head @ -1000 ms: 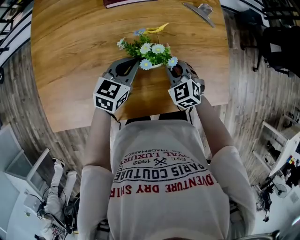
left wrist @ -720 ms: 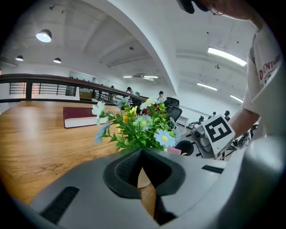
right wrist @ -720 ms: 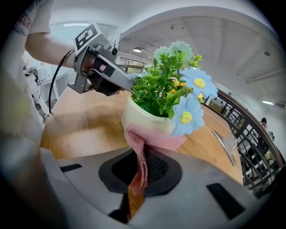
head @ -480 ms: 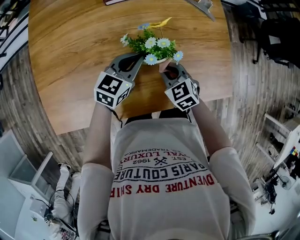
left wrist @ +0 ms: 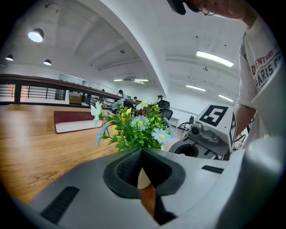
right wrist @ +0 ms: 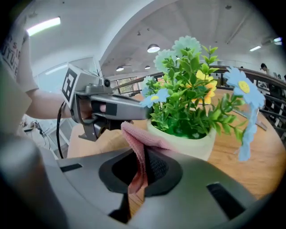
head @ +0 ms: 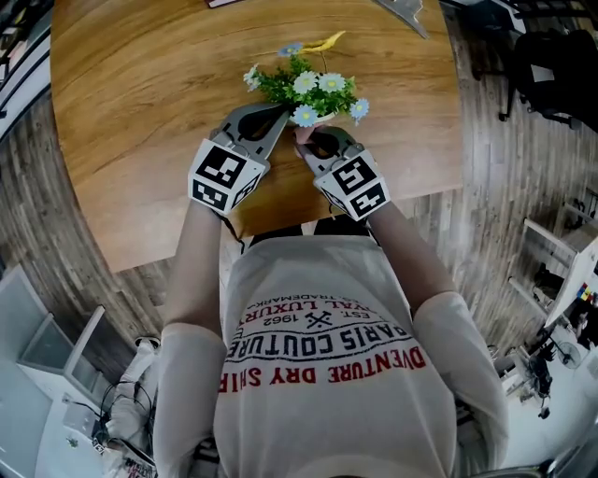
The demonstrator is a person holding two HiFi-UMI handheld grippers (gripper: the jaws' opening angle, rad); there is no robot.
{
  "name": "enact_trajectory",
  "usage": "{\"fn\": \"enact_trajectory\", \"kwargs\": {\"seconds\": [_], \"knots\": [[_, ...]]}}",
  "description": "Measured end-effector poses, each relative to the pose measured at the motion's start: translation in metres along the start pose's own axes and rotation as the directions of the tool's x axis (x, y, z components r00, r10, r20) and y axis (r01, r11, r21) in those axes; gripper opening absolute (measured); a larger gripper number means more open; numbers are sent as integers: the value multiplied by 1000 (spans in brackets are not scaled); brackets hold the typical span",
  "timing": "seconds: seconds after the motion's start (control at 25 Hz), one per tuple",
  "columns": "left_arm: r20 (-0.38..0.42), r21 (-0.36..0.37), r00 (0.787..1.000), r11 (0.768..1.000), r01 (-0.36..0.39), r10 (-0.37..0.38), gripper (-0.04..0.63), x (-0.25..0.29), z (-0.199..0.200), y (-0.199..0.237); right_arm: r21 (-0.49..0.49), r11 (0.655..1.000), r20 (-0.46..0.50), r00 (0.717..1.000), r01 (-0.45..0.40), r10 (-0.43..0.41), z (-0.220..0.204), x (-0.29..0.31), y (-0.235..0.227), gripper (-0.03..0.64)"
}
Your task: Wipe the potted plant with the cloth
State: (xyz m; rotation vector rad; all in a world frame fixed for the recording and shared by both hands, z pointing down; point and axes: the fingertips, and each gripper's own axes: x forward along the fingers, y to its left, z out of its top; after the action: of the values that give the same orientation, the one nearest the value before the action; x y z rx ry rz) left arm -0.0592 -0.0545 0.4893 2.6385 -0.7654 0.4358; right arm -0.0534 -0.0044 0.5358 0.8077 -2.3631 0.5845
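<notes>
A cream pot (right wrist: 183,141) of green leaves and small blue, white and yellow flowers (head: 308,86) stands on the round wooden table (head: 140,93). My right gripper (right wrist: 140,154) is shut on a pink cloth (right wrist: 136,138), and the cloth's fold lies against the near side of the pot below the rim. In the head view that gripper (head: 306,142) sits just in front of the pot. My left gripper (head: 276,117) is shut with nothing in it, its tips at the pot's left side under the leaves (left wrist: 138,127). Whether those tips touch the pot I cannot tell.
A dark red book (left wrist: 73,121) lies at the table's far edge. A metal clip-like object (head: 402,11) lies at the far right of the table. The table's near edge (head: 280,219) runs right under my wrists. Dark chairs (head: 551,75) stand on the plank floor to the right.
My right gripper has slid left along the front of the pot with the cloth and rolled as it went. The left gripper has stayed at the pot's left side.
</notes>
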Motion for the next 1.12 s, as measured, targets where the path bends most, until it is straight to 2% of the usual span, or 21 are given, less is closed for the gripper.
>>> {"fn": "enact_trajectory", "kwargs": {"seconds": [0.2,0.32,0.44,0.64,0.92,1.04,1.12], "knots": [[-3,-7,1000,1000,-2,2,15,1,-1,0,89,994,89,994,-69,61,17,6,15,35],[15,-25,1000,1000,-6,7,15,1,-1,1,91,992,109,991,-92,81,22,4,19,35],[15,-1,999,999,-34,34,15,-1,0,1,98,991,104,991,-91,81,20,-3,20,35],[3,37,993,992,-117,117,15,-3,1,-1,124,992,42,999,-30,25,0,-23,9,35],[16,0,987,987,-162,162,15,2,-1,-13,161,979,-78,991,121,-110,-41,-69,-45,35],[13,-31,981,981,-193,194,15,6,-2,-14,123,979,-106,983,164,-151,-45,-85,-76,35],[16,-46,976,975,-216,217,15,7,0,-14,63,986,-107,984,151,-144,-39,-90,-93,36]]}}
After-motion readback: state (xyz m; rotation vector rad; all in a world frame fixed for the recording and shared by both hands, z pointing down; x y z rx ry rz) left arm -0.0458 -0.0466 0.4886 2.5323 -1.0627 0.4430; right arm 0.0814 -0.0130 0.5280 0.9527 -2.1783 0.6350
